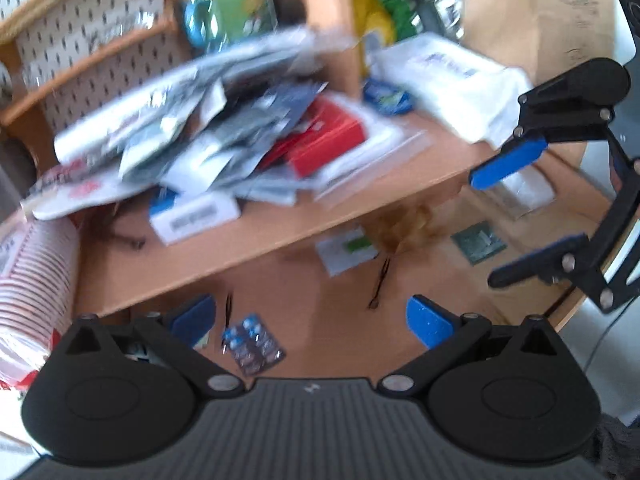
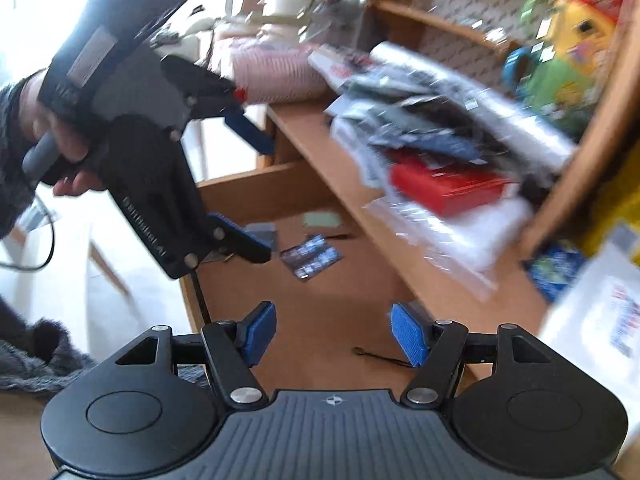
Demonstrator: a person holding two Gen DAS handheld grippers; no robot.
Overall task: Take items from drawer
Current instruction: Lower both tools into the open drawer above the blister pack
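The wooden drawer [image 1: 344, 312] is pulled open under the desk top [image 1: 256, 236]. On its floor lie a blue blister pack of pills [image 1: 253, 343], a hairpin [image 1: 380, 284], a white and green card [image 1: 347, 249], a green chip-like square [image 1: 479, 242] and a brown tuft [image 1: 404, 224]. My left gripper [image 1: 312, 320] is open and empty above the blister pack. My right gripper [image 2: 333, 334] is open and empty over the drawer's right part; it shows in the left wrist view [image 1: 516, 216]. The blister pack [image 2: 312, 256] and hairpin [image 2: 380, 357] show in the right wrist view, with my left gripper [image 2: 256, 196].
The desk top carries a blurred heap of packets and papers [image 1: 192, 132], a red box [image 1: 324, 140], a white labelled box [image 1: 196, 216], white bags [image 1: 452, 80] and stacked paper cups [image 1: 32, 280]. A brown paper bag [image 1: 536, 16] stands behind.
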